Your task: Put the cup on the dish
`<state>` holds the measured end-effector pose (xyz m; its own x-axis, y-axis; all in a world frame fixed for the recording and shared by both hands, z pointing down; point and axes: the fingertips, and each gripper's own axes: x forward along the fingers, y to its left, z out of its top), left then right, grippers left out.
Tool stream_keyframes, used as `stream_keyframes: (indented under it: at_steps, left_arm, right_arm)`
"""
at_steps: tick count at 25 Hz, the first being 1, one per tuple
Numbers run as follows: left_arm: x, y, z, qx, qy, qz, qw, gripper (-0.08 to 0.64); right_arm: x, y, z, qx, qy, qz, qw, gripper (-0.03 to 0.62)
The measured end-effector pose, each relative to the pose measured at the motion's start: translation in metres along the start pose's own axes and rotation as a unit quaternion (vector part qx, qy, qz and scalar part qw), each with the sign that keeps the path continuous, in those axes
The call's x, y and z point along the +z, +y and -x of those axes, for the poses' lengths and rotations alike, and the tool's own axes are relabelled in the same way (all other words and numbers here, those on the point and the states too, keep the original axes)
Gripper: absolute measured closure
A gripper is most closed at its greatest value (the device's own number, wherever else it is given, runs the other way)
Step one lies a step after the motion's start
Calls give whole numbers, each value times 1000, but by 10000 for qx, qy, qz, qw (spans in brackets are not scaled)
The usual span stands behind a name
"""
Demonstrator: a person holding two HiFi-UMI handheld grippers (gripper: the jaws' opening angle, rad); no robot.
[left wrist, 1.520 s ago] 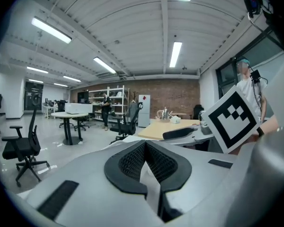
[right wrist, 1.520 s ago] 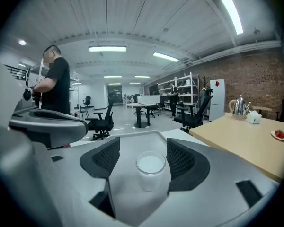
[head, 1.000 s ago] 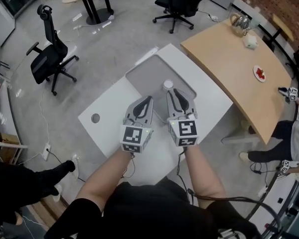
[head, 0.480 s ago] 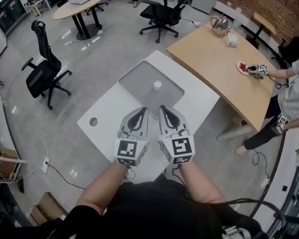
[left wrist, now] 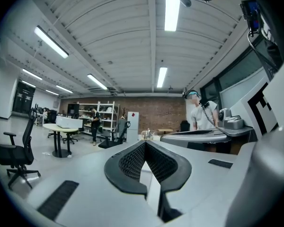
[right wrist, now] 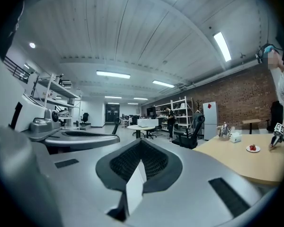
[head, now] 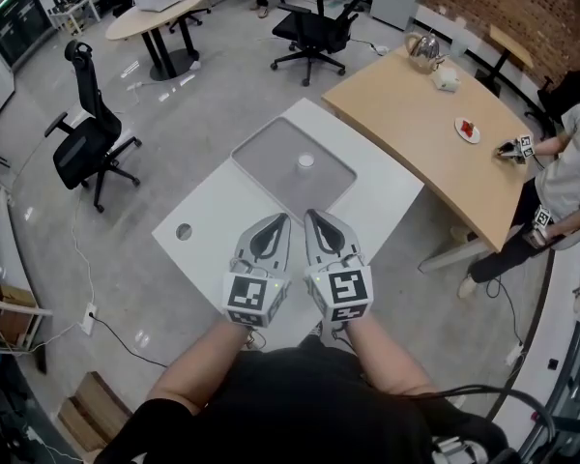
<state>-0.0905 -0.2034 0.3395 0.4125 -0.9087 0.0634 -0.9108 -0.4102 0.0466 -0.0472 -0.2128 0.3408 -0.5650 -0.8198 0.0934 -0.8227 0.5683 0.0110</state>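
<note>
Head view: The left tool (head: 282, 218) and right tool (head: 309, 214) hang side by side over the near edge of the white counter (head: 213, 211), now pulled well back from the cup (head: 305, 161), which they flanked a second ago. The right tool's jaws, slightly parted then, are now together. The one cup stands upright and alone on the one gray mat (head: 266, 153), near its right half. From this height it cannot be told whether a dish lies under it. With both tools drawn away empty, the placing looks finished, or at least let go. Also in frame are one wooden table (head: 416, 114), bearing one small plate (head: 467, 130) and one kettle (head: 424, 48), and two office chairs (head: 87, 133).

Left gripper view: The left tool (left wrist: 145, 143) points level across the room with its jaw tips meeting and nothing between them. No cup shows here.

Right gripper view: The right tool (right wrist: 140, 141) is likewise closed tip to tip and holds nothing. The wooden table lies off to its right, and the cup is out of sight.
</note>
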Motion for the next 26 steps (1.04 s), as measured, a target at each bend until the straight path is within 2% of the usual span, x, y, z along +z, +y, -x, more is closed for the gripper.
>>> stream_keyframes:
  at_steps: [18, 22, 26]
  left_arm:
    - [4, 3, 5, 35, 10, -107, 9999, 552]
    - [-3, 5, 5, -85, -6, 94, 9999, 552]
    - [-5, 6, 3, -50, -12, 163, 9999, 552]
  right_arm:
    - [6, 1, 5, 134, 75, 92, 9998, 580]
    - [4, 2, 0, 153, 76, 73, 9998, 579]
    - [2, -1, -2, 152, 79, 86, 9998, 580]
